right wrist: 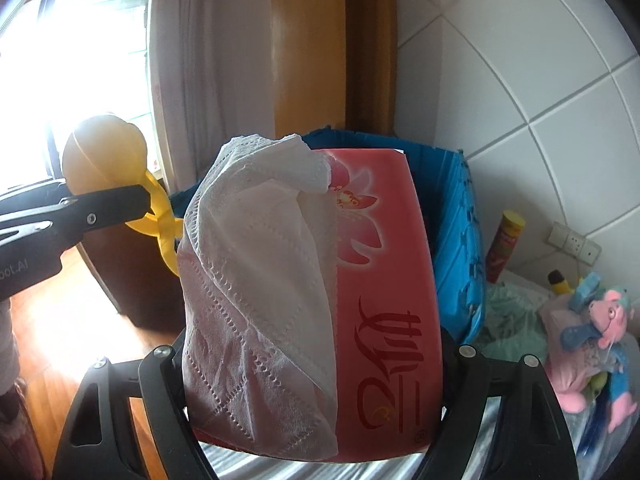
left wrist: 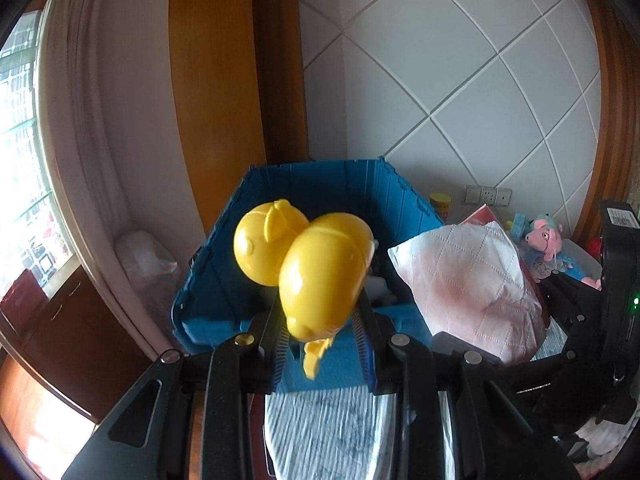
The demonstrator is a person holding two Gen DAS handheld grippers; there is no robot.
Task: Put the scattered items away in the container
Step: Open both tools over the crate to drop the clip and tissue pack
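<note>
A yellow plastic duck toy [left wrist: 320, 272] is pinched at its base by my left gripper [left wrist: 320, 320], which is shut on it and holds it up in front of the blue folding crate [left wrist: 208, 264]. My right gripper [right wrist: 316, 344] is shut on a red tissue pack [right wrist: 384, 280], its jaws standing wide across the pack's width. A white tissue [right wrist: 256, 280] hangs out over the pack. The crate [right wrist: 460, 240] stands just behind the pack. From the right wrist, the duck [right wrist: 104, 152] shows at the left, and one left finger [right wrist: 108, 204] crosses in front of it.
A pink plush toy [right wrist: 600, 320], a tall snack can [right wrist: 504, 244] and small clutter lie right of the crate by the wall sockets [right wrist: 576, 240]. A striped cover [left wrist: 320, 432] lies below the grippers. A curtain [left wrist: 80, 120], a window and a dark cabinet [right wrist: 132, 272] are at the left.
</note>
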